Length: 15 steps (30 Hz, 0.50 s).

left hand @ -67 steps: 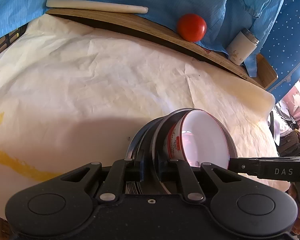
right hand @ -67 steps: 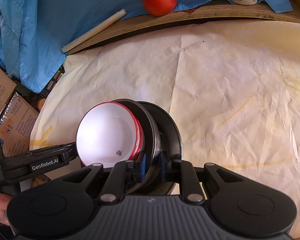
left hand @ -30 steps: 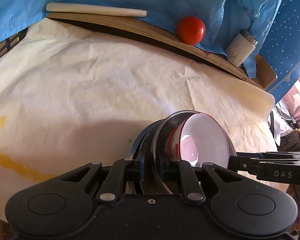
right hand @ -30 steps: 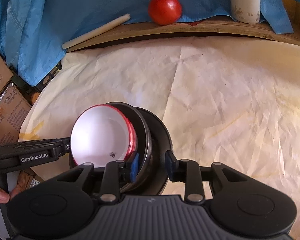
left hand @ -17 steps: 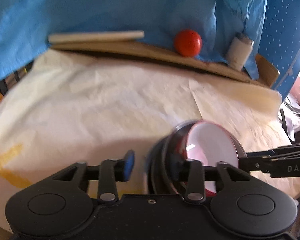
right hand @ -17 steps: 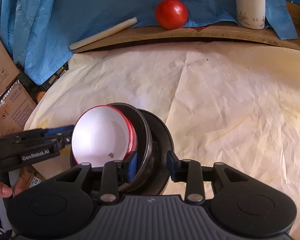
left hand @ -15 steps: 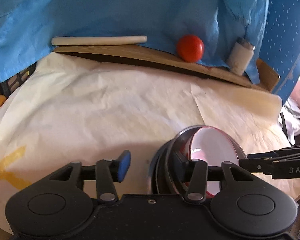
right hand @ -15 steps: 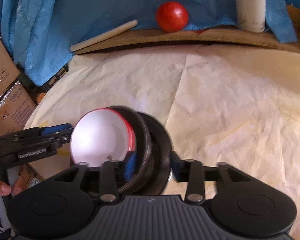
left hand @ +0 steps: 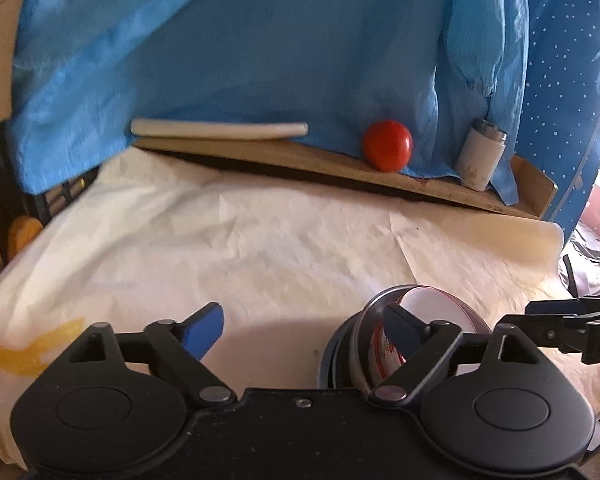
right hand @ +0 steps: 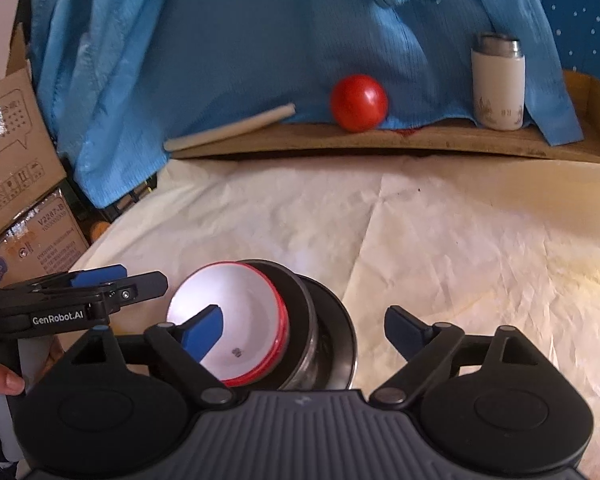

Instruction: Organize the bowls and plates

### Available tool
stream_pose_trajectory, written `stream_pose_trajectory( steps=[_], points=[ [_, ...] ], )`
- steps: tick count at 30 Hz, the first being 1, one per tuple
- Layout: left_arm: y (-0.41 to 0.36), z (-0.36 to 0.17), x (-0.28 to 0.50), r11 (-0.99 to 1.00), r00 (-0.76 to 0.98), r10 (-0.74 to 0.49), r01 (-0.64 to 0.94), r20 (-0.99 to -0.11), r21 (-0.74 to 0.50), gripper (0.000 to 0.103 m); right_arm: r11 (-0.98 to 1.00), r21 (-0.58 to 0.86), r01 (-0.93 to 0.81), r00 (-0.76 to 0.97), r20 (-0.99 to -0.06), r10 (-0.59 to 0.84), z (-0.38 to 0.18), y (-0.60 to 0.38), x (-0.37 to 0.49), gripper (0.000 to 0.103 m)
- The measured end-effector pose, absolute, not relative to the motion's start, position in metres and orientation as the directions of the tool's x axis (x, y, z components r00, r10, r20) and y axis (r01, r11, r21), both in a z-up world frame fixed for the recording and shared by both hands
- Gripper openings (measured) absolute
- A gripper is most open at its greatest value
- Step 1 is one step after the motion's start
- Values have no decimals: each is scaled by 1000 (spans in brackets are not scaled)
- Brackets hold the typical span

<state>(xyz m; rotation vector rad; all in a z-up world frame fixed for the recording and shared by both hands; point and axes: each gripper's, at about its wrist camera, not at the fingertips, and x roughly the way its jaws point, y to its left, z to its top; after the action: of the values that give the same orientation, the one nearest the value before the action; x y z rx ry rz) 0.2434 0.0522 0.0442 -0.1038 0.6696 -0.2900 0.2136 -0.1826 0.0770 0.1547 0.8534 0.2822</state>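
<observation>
While the white bowl with a red rim (right hand: 236,322) sits nested in a steel bowl (right hand: 300,320) on a dark plate (right hand: 342,332), the right gripper (right hand: 302,330) hangs over the stack with its jaws spread wide, gripping nothing. Just to that stack's left, the left gripper (left hand: 308,330) is equally wide and holds nothing. Crumpled cream paper (right hand: 440,240) lies beneath. Well beyond both grippers, a tomato (right hand: 359,103), a white flask (right hand: 497,86) and a pale rod (right hand: 230,127) rest on a wooden ledge (right hand: 420,140).

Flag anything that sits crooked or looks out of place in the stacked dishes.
The white bowl with a red rim sits tilted and off-centre in the metal bowl, leaning left rather than nesting flat. Both tongs, left and right, are open and hold nothing.
</observation>
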Motion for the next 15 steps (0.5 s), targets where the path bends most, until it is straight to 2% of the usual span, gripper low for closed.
stream_pose_trajectory(
  steps=[6, 15],
  points=[
    [55, 50, 228, 961, 791, -277, 224, -546, -163, 101, 952, 244, -184, 696, -652, 301, 80, -183, 192, 101],
    [50, 53, 196, 970, 850, -244, 206, -467, -131, 102, 957, 218, -189, 829, -488, 275, 84, -184, 147, 103]
  ],
)
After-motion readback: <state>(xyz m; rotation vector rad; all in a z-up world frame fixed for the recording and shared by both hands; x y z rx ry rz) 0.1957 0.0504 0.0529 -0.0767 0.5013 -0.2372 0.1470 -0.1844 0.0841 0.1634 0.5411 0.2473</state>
